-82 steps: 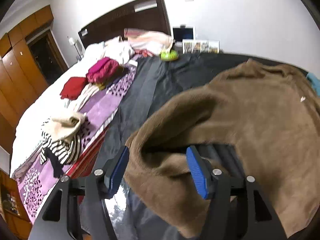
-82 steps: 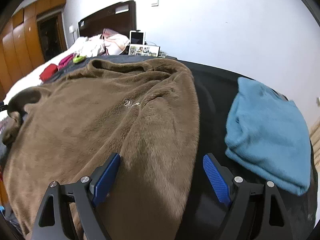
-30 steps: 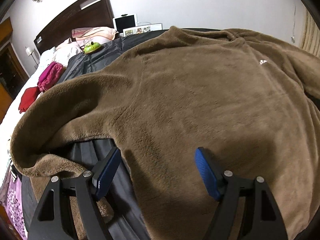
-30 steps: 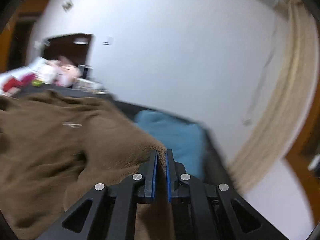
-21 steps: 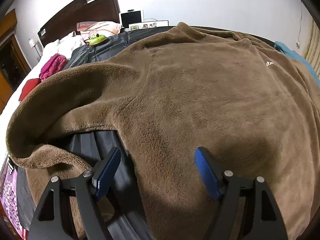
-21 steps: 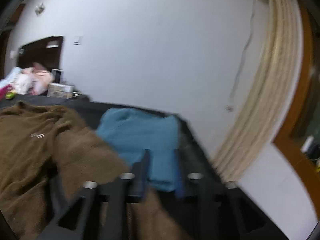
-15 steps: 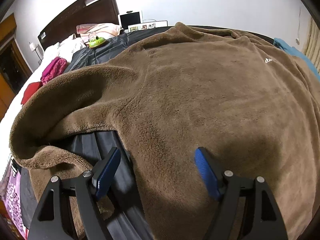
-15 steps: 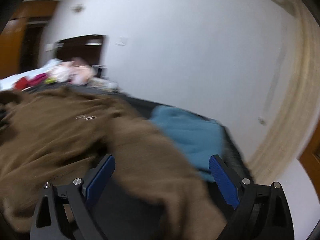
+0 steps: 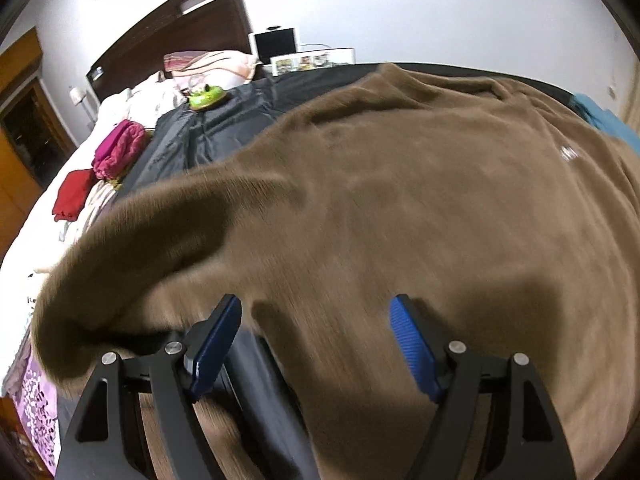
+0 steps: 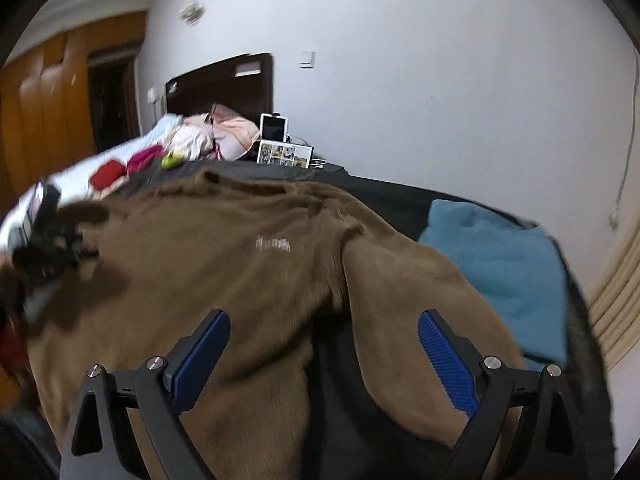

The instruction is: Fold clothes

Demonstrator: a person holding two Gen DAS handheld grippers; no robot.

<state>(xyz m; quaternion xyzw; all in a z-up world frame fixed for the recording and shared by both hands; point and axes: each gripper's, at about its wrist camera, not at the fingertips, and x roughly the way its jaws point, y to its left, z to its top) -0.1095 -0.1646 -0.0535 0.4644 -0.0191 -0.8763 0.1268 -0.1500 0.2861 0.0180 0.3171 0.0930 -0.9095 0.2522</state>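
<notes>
A large brown fleece sweater (image 9: 400,184) lies spread over a dark sheet (image 9: 224,128), front up, with a small white logo (image 9: 568,154) on its chest. One sleeve (image 9: 152,232) curls back on the left. My left gripper (image 9: 316,344) hangs open just above the sweater's lower edge, nothing between its blue pads. In the right wrist view the sweater (image 10: 224,256) fills the middle, and its other sleeve (image 10: 404,288) runs down between the fingers of my open right gripper (image 10: 324,356). A folded teal garment (image 10: 500,256) lies to the right of the sweater.
Red and magenta clothes (image 9: 104,164) lie on the white bed to the left. A green toy (image 9: 206,98), pillows (image 9: 208,64), a dark headboard (image 9: 168,28) and a small screen (image 9: 276,42) stand at the far end. A white wall and beige curtain (image 10: 616,280) bound the right side.
My right gripper was shut a second ago and now stands open above the right sleeve, swung back toward the sweater. My left gripper stayed open and shifted slightly over the lower edge.
</notes>
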